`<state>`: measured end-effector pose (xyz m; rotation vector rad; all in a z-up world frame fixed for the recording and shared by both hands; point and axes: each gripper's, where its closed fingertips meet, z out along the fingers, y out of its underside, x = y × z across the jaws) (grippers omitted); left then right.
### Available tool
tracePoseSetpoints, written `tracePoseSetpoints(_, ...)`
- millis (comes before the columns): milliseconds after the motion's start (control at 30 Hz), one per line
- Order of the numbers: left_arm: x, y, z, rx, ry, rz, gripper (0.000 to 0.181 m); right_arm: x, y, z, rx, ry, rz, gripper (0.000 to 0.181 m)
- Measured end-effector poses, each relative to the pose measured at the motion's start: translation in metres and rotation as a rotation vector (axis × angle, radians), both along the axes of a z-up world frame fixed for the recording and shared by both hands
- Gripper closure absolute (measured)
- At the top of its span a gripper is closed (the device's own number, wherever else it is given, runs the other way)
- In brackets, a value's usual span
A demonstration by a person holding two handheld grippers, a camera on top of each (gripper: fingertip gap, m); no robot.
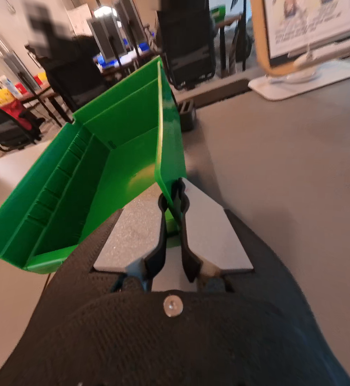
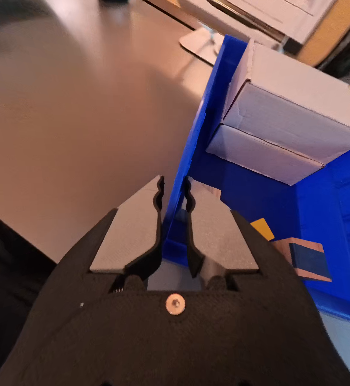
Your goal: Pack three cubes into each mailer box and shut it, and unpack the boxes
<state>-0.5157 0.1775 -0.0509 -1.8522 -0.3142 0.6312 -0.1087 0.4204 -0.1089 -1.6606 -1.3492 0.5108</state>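
Green moulded plastic makes up the open bin (image 1: 115, 167) that the left gripper (image 1: 175, 194) holds by its right-hand side wall, the fingers closed on that thin rim so the bin hangs tilted off the grey bench (image 1: 274, 188); what shows of its inside holds nothing. On the other side, the right gripper (image 2: 174, 194) straddles the left wall of a blue plastic bin (image 2: 201, 129), one finger outside, one inside, the jaws near the wall; whether they press it I cannot tell. Inside that blue bin two closed white cardboard mailer boxes (image 2: 291, 117) sit stacked toward the far end, straight ahead and to the right of the right fingers, their long sides running across the bin. Nearer, just right of the inner finger, lie a yellow cube (image 2: 263, 228) and a wooden cube with a dark blue face (image 2: 307, 261). The right gripper is much the nearer to boxes and cubes, so any reach for them would likely go rightward over the wall it now straddles.
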Motion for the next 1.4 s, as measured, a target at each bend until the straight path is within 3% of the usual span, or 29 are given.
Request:
tracePoseSetpoints(300, 0.034, 0.002, 0.082, 0.158, 0.177, -0.078, 0.176, -0.132, -0.106, 0.002, -0.051, 0.051, 0.184, 0.158)
tracePoseSetpoints(567, 0.048, -0.011, 0.11, 0.236, 0.23, -0.108, 0.175, -0.29, -0.246, 0.005, -0.182, 0.119, 0.459, 0.129)
tracePoseSetpoints(667, 0.045, -0.019, 0.115, 0.265, 0.236, -0.098, 0.176, -0.328, -0.287, 0.022, -0.182, 0.194, 0.507, 0.129)
tracePoseSetpoints(767, 0.041, -0.028, 0.116, 0.268, 0.234, -0.083, 0.176, -0.317, -0.312, 0.053, -0.219, 0.278, 0.608, 0.127)
tracePoseSetpoints(867, 0.047, -0.032, 0.118, 0.26, 0.241, -0.091, 0.176, -0.285, -0.299, 0.072, -0.214, 0.296, 0.655, 0.127)
tracePoseSetpoints(1000, 0.087, -0.024, 0.13, 0.267, 0.284, -0.202, 0.176, -0.234, -0.237, 0.096, -0.135, 0.319, 0.592, 0.129)
tracePoseSetpoints(1200, 0.192, 0.019, 0.136, 0.262, 0.33, -0.466, 0.176, -0.145, -0.133, 0.12, -0.053, 0.305, 0.407, 0.128)
tracePoseSetpoints(1400, 0.294, 0.059, 0.119, 0.217, 0.265, -0.727, 0.175, -0.06, -0.047, 0.187, 0.084, 0.462, 0.225, 0.133)
